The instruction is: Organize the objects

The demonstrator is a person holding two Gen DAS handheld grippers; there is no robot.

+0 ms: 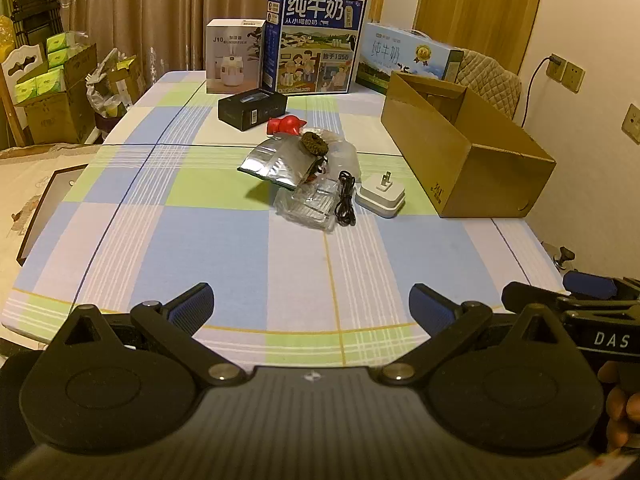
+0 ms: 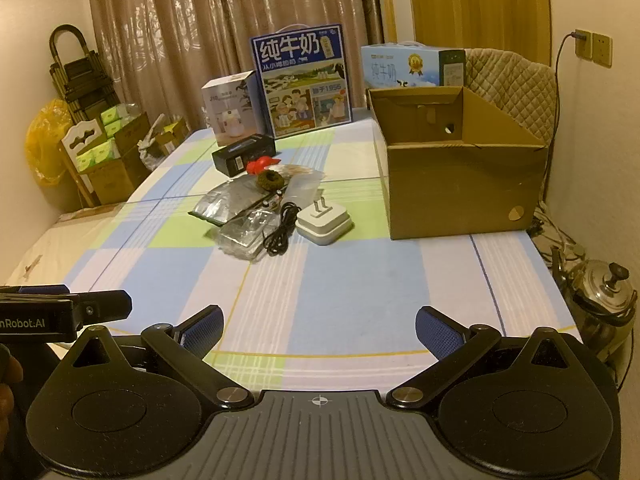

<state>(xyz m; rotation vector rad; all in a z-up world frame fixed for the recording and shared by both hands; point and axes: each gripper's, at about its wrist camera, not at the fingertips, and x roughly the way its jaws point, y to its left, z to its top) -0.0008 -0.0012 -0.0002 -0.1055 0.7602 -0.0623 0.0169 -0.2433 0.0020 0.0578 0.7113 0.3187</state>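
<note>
Checked cloth in blue, green and white covered the table (image 1: 224, 240), with brown curtains (image 1: 160, 12) hanging behind it. An open cardboard box (image 2: 460, 192) stood on the cloth, empty as far as the right wrist view showed. Just left of the box lay a white plug adapter (image 1: 381, 196) with its prongs up, and touching it on the far side from the box, a coiled black cable (image 1: 346, 199). Further from the box sat a clear plastic packet (image 1: 310, 205), a silver foil pouch (image 1: 276, 162), a dark fuzzy ring (image 1: 315, 143), a red toy (image 1: 285, 125) and a black carton (image 1: 252, 107). Behind the box stood two milk cartons (image 1: 316, 40) and a humidifier box (image 1: 234, 56). Near the table's front edge, well apart from the box, the left gripper (image 1: 311, 308) and right gripper (image 2: 319, 330) were both spread wide, holding nothing.
</note>
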